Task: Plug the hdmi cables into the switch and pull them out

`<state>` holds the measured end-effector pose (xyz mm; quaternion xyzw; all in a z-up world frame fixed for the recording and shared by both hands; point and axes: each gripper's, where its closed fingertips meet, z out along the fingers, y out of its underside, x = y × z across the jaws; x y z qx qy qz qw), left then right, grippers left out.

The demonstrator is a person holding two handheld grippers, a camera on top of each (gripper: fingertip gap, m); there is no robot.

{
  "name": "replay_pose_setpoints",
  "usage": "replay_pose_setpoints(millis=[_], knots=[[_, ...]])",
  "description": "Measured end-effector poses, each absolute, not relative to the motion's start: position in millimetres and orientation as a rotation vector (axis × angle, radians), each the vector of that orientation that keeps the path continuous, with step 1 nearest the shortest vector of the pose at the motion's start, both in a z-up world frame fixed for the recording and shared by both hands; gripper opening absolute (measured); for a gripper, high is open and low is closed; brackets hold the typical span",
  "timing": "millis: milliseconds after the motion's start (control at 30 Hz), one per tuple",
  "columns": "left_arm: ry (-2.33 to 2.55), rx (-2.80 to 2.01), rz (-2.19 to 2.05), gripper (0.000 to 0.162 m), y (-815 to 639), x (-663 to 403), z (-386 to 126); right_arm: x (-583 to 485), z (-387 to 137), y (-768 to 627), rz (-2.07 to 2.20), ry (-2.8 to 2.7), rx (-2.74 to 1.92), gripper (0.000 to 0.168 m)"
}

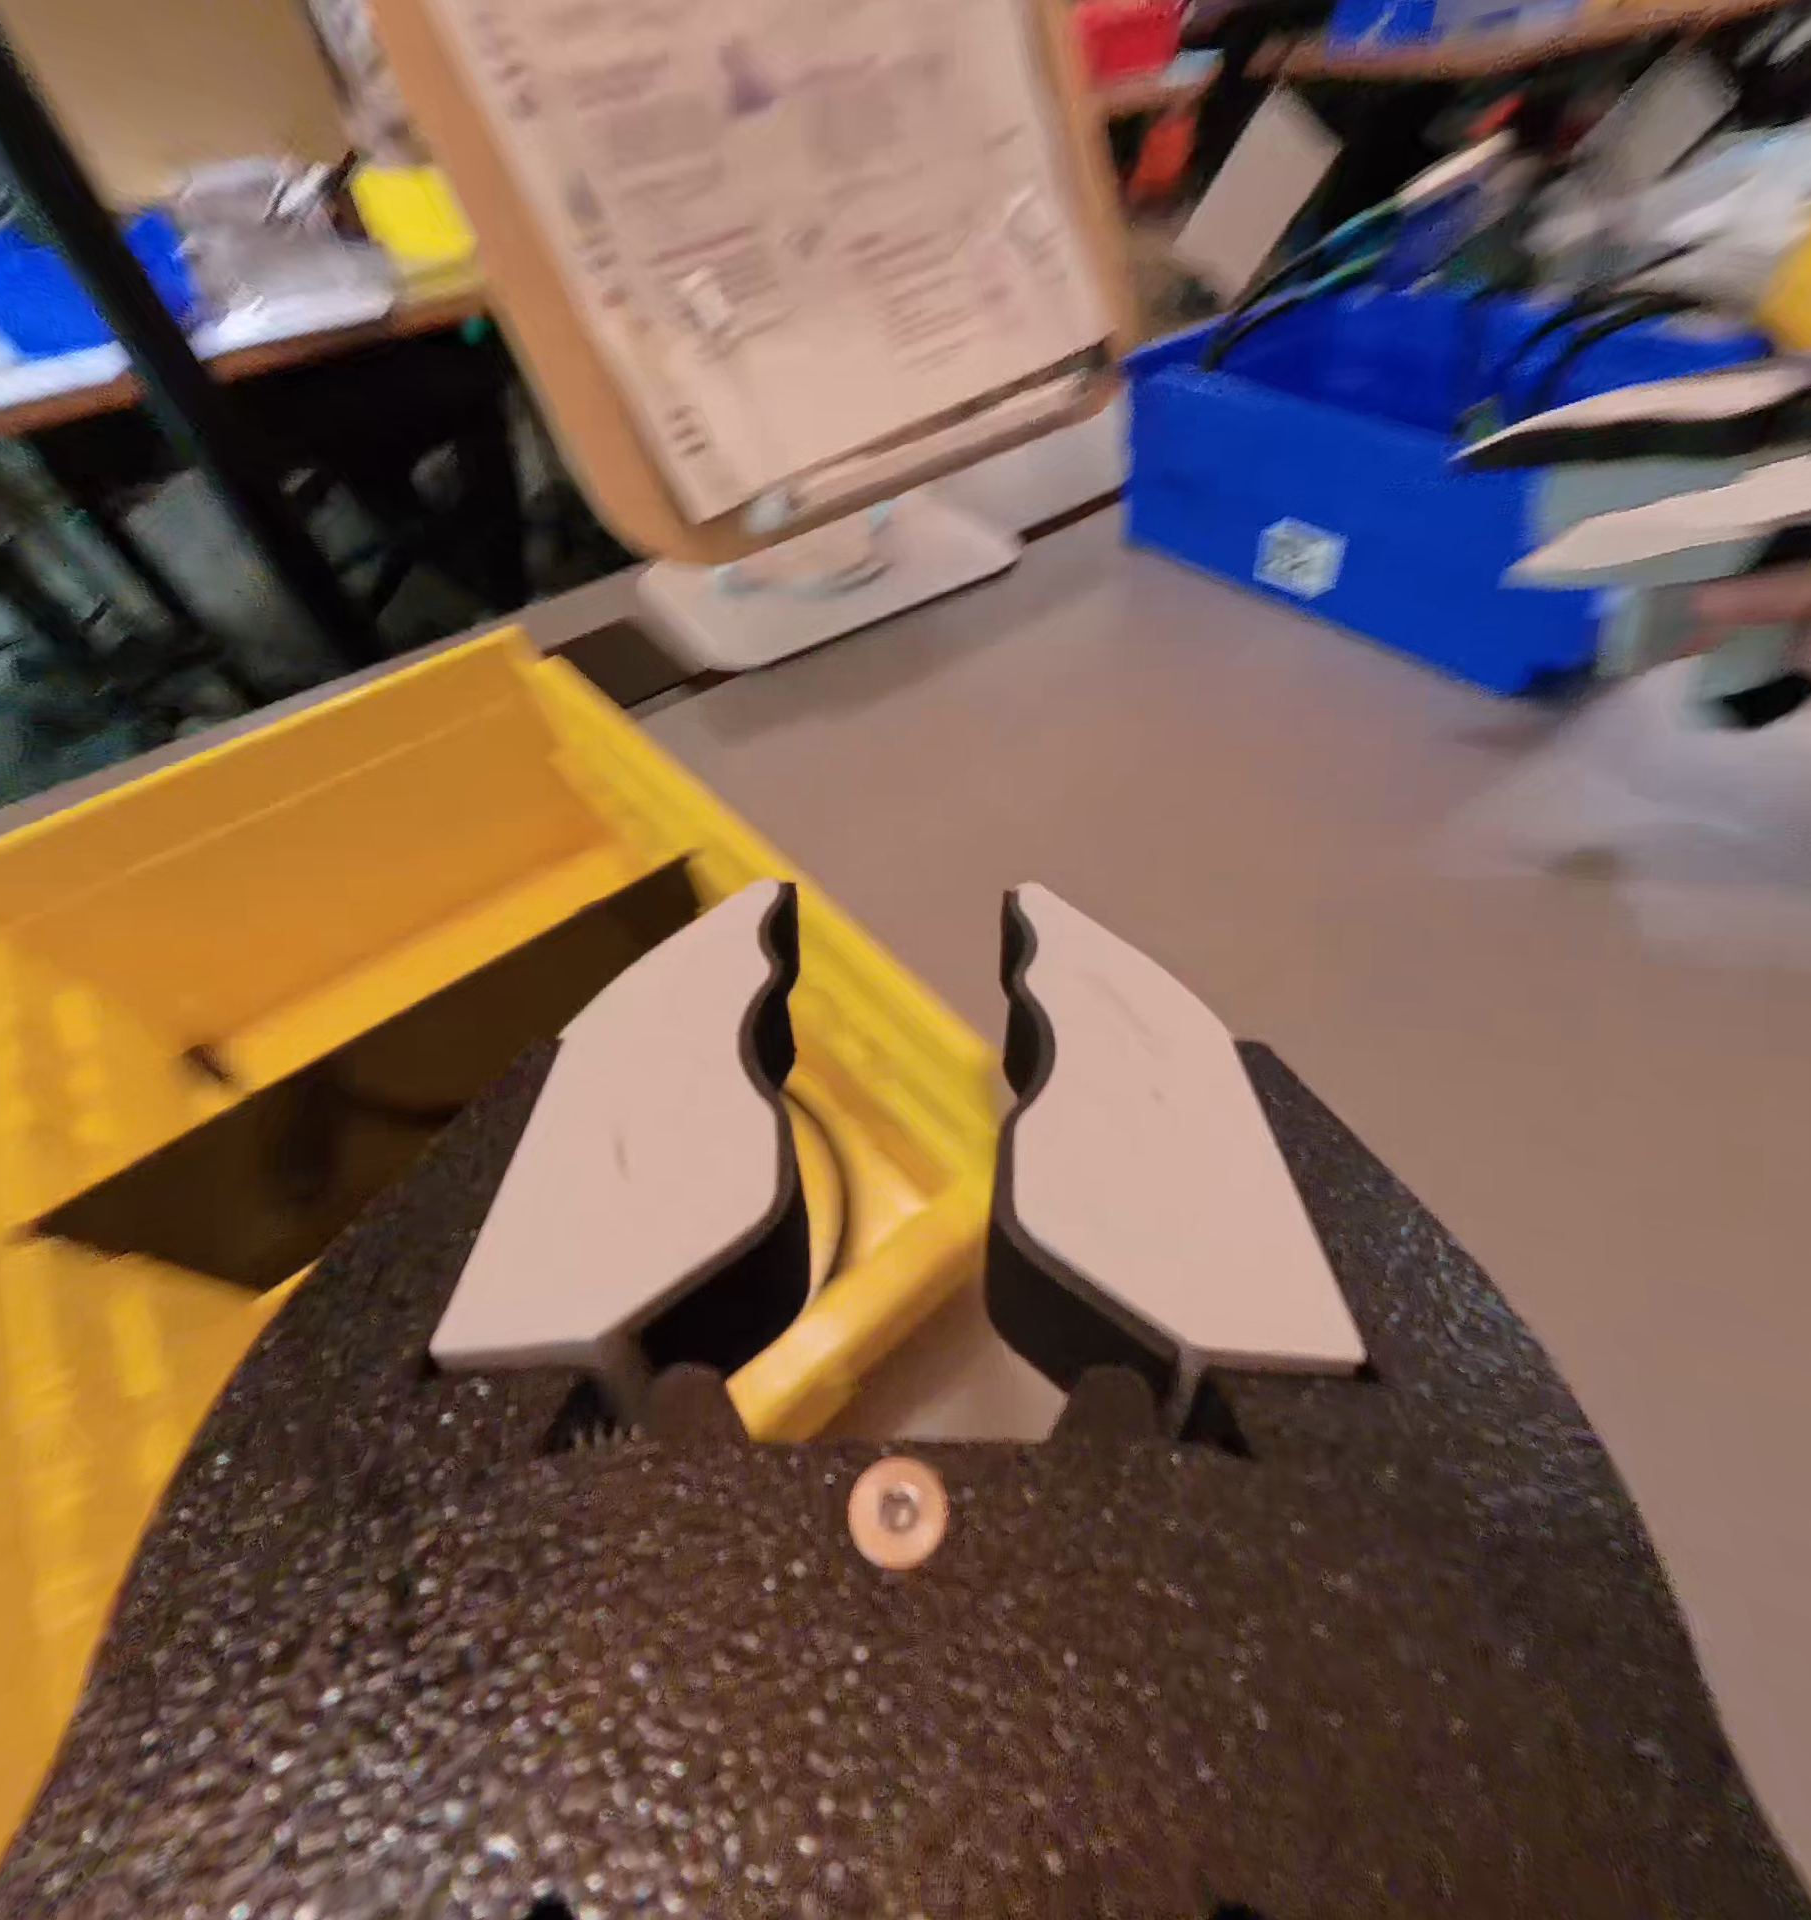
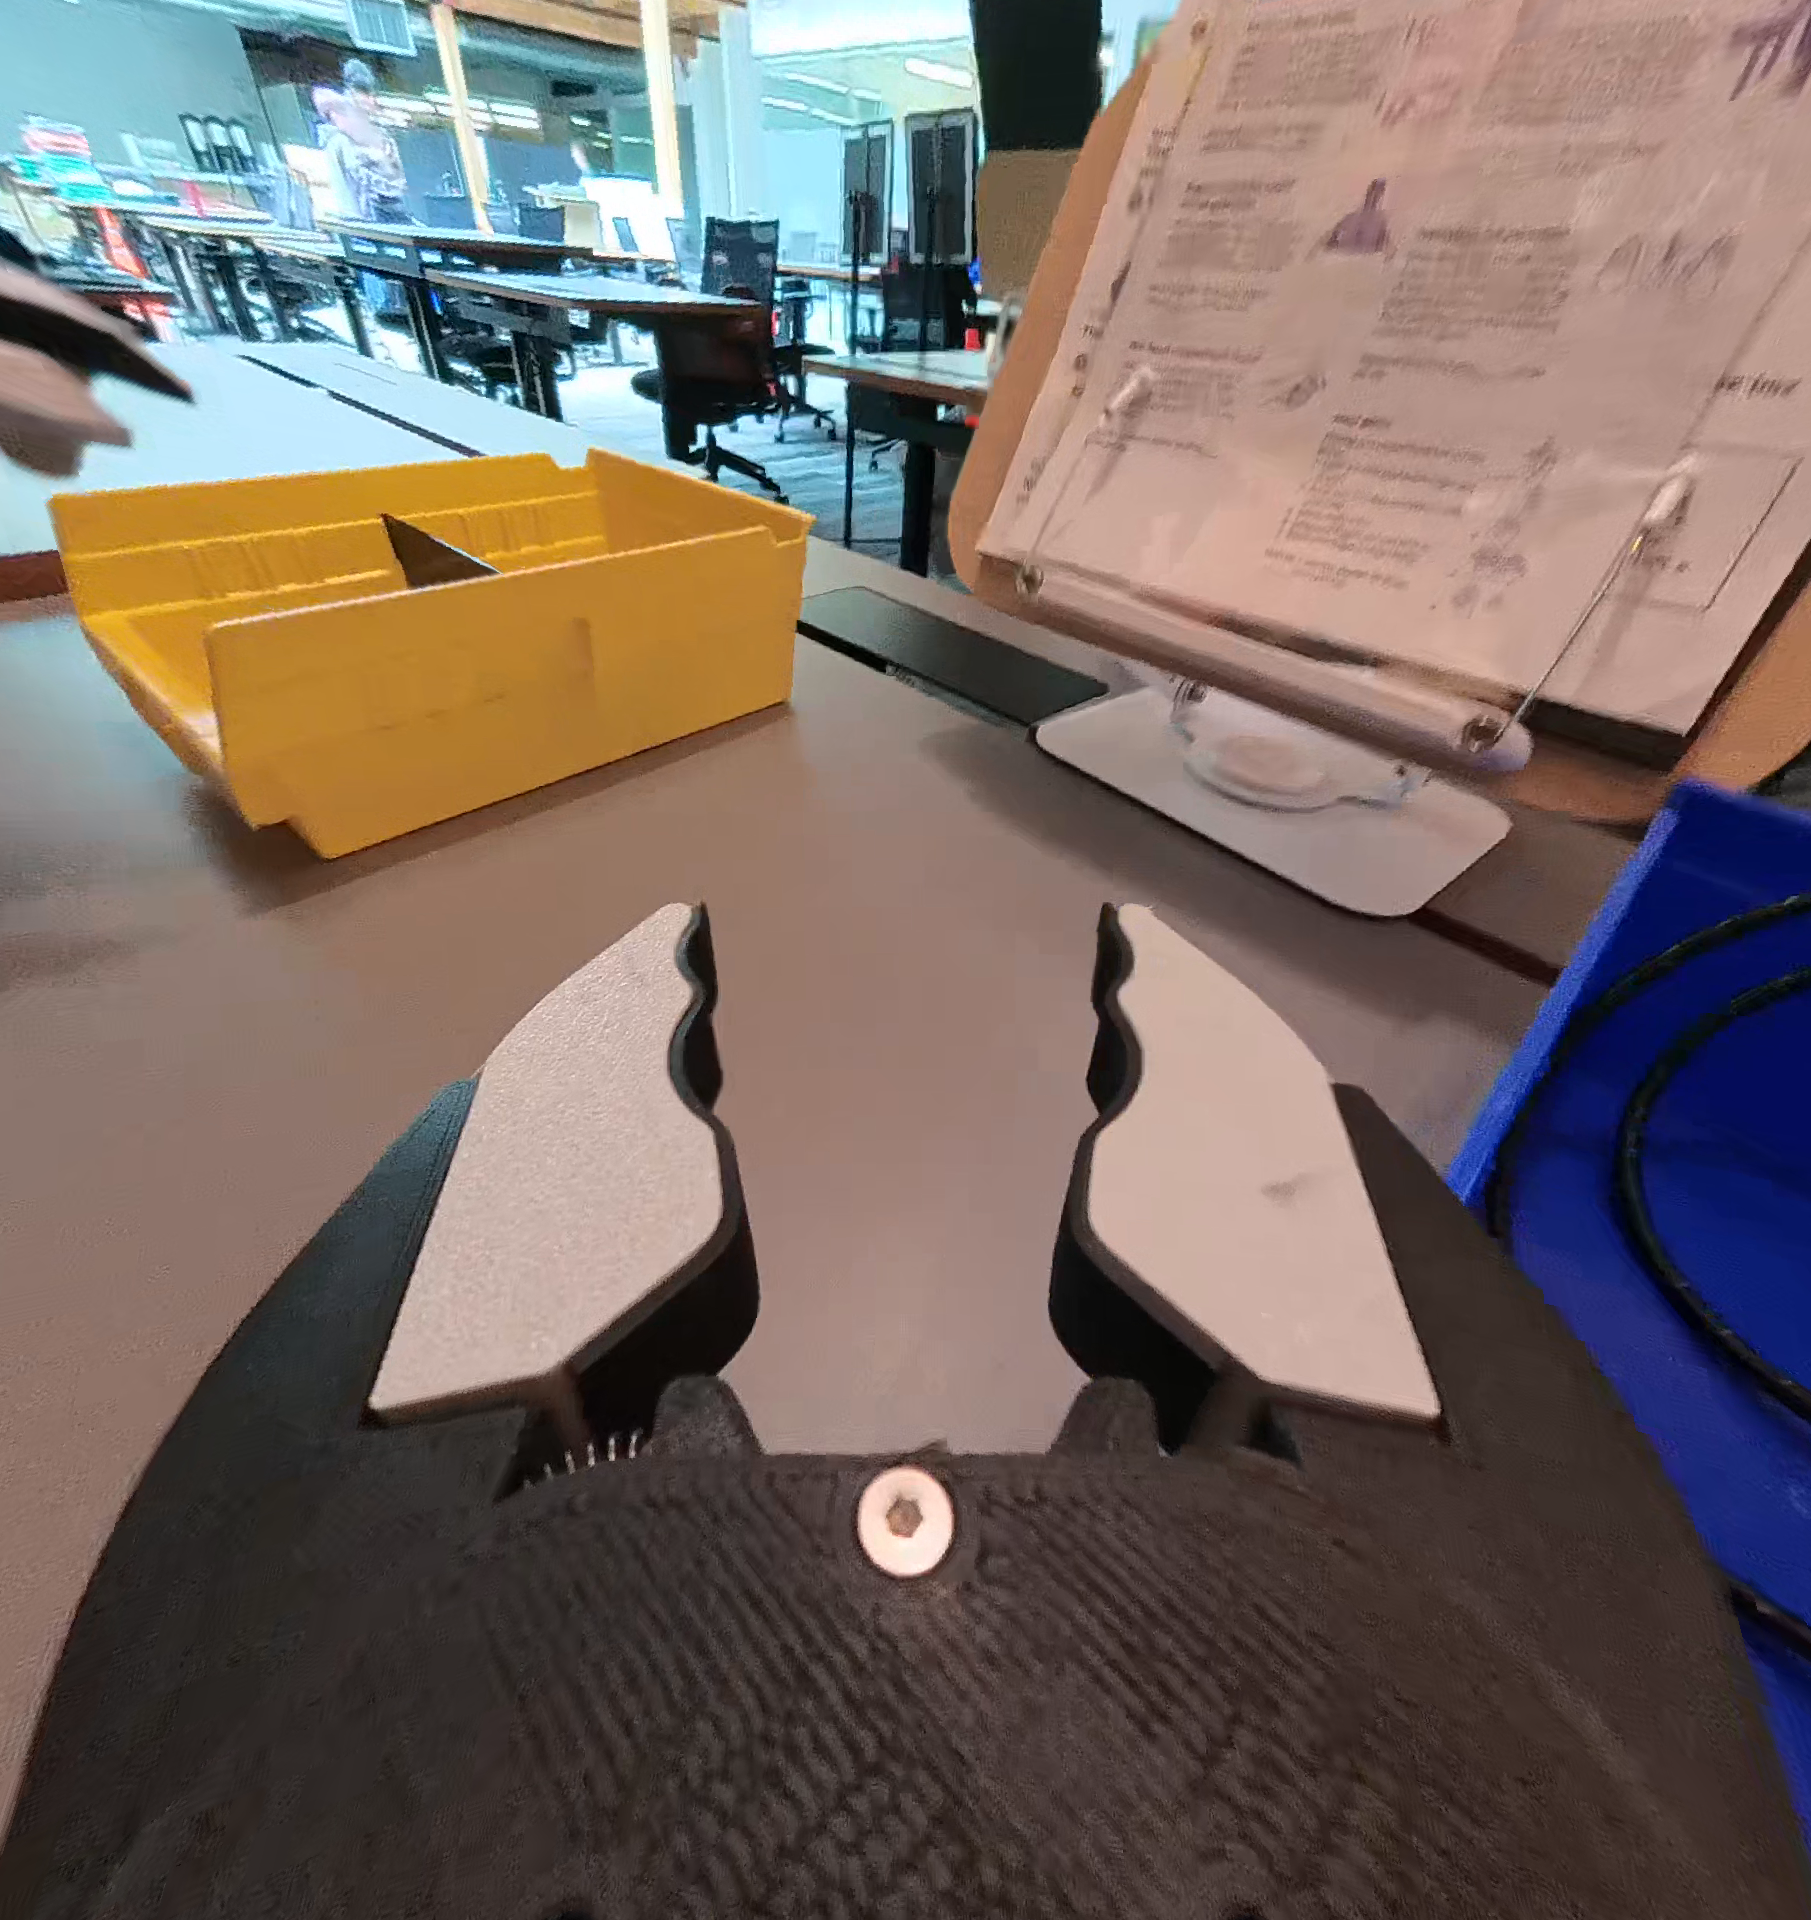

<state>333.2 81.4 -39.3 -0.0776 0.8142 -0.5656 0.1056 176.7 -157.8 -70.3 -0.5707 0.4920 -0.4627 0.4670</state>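
Black cables [image 2: 1649, 1174] are coiled in the blue bin [image 2: 1566, 1278], just right of the right gripper [image 2: 906, 935], which is spread wide with nothing in it over the bare table [image 2: 880, 790]. Can't spot the switch. Left gripper [image 1: 899, 914] is also released, empty, hanging over the yellow bin's [image 1: 288, 831] near corner. A document stand [image 2: 1285, 821] sits behind, between the 2 bins.

Grey-brown table [image 2: 880, 831], yellow bin [image 2: 444, 644], blue bin [image 1: 1348, 520], document stand [image 2: 1285, 800]
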Motion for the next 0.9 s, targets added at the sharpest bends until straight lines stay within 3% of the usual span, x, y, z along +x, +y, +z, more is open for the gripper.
replay_pose_setpoints(millis=[100,233,300,467,633,667,700,900], knots=[[2.438,-0.188,-1.425,0.039,81,388,-26,170,-51,-142,-1.293,1.032,-1.435,0.058],[2.668,-0.130,-1.048,0.055,61,453,-29,166,-65,-111,-1.114,0.894,-1.518,0.067],[2.792,-0.062,-0.882,0.068,46,473,-40,164,-65,-105,-1.045,0.851,-1.444,0.067],[3.015,-0.014,-0.535,0.083,14,494,-91,160,-70,-93,-0.945,0.787,-1.414,0.068],[3.104,0.096,-0.116,0.091,12,495,-152,160,-80,-86,-0.933,0.762,-1.460,0.072],[3.150,0.107,-0.071,0.093,11,491,-157,160,-82,-86,-0.927,0.764,-1.468,0.072],[3.187,0.094,-0.097,0.078,5,488,-157,161,-84,-87,-0.924,0.767,-1.473,0.072],[3.173,0.175,0.000,0.086,5,501,-169,162,-88,-90,-0.900,0.793,-1.447,0.074]])
